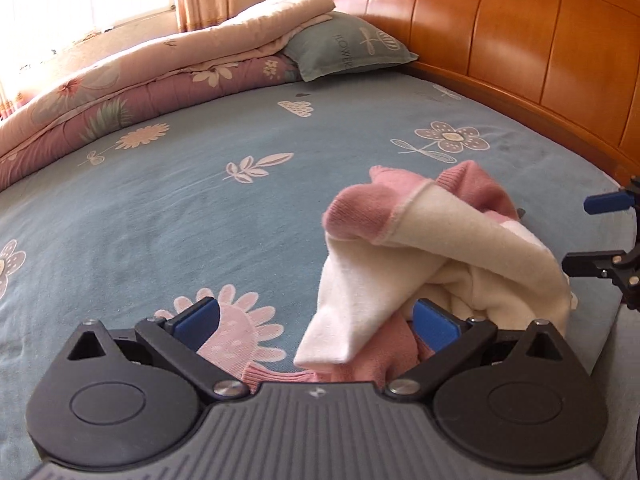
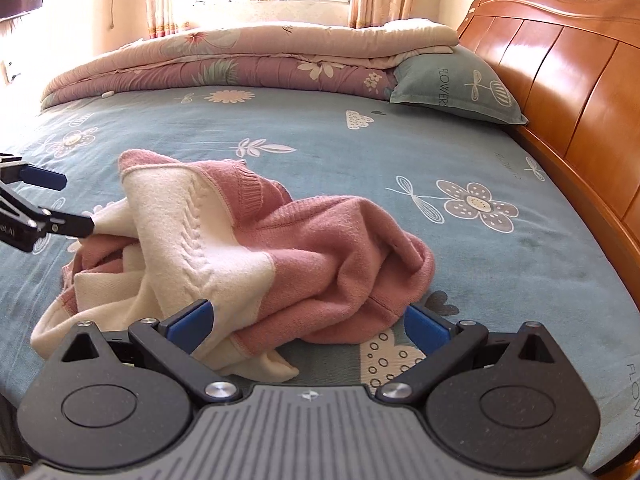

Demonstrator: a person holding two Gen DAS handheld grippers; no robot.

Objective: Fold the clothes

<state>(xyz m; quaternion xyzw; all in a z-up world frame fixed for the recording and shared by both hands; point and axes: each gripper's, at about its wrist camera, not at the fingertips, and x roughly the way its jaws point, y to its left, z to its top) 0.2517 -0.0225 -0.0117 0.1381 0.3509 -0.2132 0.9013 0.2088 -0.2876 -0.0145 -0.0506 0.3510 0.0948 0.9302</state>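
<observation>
Sunlit and quiet, the bedroom offers a wide blue flowered sheet (image 2: 320, 136) as the work surface, and on its near side lies the sweater (image 2: 256, 248), pink and cream knit, heaped in a crumpled mound with no flat panel and no clean crease showing. A cream part drapes over the top, a ribbed pink edge pokes up at the back, and loose ends trail toward the near edge of the bed.

Both grippers sit low at the heap with their blue pads spread wide. The left gripper (image 1: 316, 320) has cloth lying between its parted fingers, cream above and pink below, but nothing is pinched. The right gripper (image 2: 308, 320) likewise straddles the near hem with its fingers apart, holding nothing.

Judged from this, the garment is bunched, not folded, so the step in hand looks like getting hold of it to spread it out. The next move calls for each gripper to find a single layer at a clear edge, a hem or shoulder, not a wad, then close and draw the two apart so the knit lies flat.

Beyond, a folded quilt (image 2: 248, 56) and a pillow (image 2: 456, 84) lie along the far side, beside the wooden headboard (image 2: 560, 80).
</observation>
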